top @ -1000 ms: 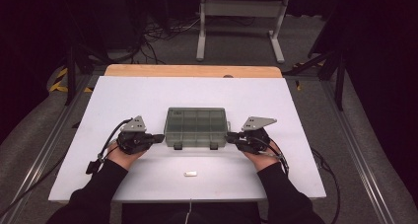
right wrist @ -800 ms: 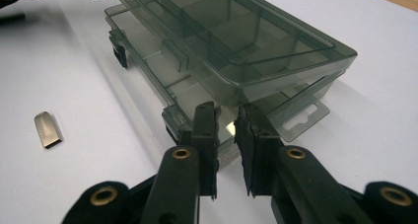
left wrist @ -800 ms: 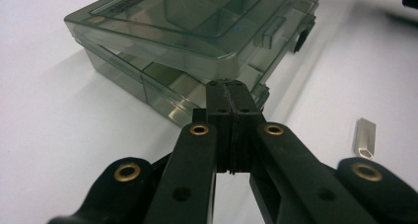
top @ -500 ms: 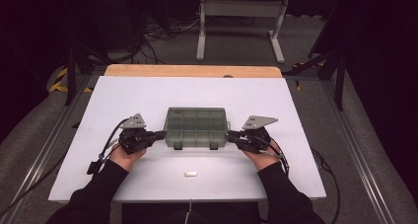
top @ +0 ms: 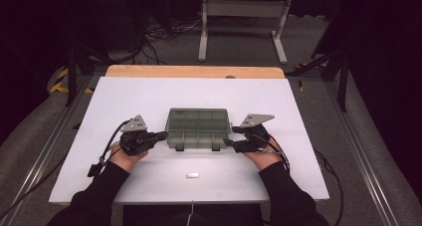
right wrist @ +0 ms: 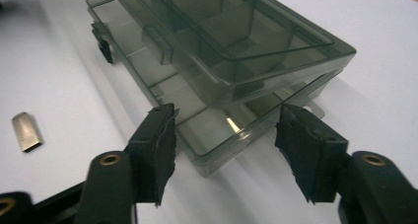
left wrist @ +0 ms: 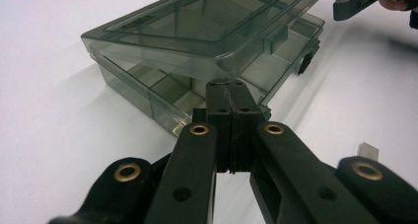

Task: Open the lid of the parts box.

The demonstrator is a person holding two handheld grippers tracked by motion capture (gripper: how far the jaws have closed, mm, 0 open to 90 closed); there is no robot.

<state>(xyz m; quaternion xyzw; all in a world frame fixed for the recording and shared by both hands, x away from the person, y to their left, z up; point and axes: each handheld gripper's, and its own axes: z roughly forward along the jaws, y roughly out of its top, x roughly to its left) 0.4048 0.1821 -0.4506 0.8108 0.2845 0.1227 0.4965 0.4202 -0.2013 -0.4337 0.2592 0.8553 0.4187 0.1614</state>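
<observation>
Left tongs (left wrist: pixel 230 93) closed tight, tips together against the near left corner of a smoky clear compartment box (top: pixel 199 129), just under its slightly raised lid (left wrist: pixel 207 26) — nothing clamped between them. Right tongs (right wrist: pixel 224 145) just opened, jaws parted on either side of the box's right corner, pads not pressing. Box in the middle of the white tabletop (top: pixel 149 96), between both hands. Small metal clip (top: pixel 192 175) lying near the front edge — well apart.
</observation>
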